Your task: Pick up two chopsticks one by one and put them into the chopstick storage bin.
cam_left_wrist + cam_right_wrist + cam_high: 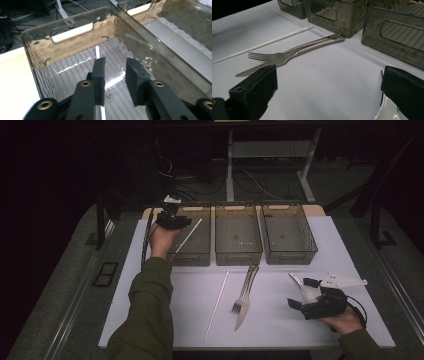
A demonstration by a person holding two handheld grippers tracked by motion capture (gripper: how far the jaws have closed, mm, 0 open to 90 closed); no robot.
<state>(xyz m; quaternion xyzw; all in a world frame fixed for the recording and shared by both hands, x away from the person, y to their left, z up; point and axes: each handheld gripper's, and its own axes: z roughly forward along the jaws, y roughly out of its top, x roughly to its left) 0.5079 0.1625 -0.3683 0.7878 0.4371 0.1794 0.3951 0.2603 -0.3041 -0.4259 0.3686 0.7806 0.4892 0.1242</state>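
Note:
My left gripper (172, 220) hangs over the left clear bin (190, 257). In the left gripper view its jaws (115, 62) stand a little apart with nothing pinched between the pads. A thin white stick (98, 51) runs under the left jaw down into the bin (75, 32). In the high view the stick (189, 234) lies slanted in that bin. At the front right, my right gripper (302, 293) rests on the table, jaws wide open (329, 72). A white spoon (388, 111) lies by its right jaw, and its handle end (296, 280) is in the high view.
A second white stick (217, 304), a fork (245, 290) and a knife (242, 317) lie on the white table top in the middle. The middle bin (238, 255) and right bin (290, 257) stand behind them. The table's front edge is near both forearms.

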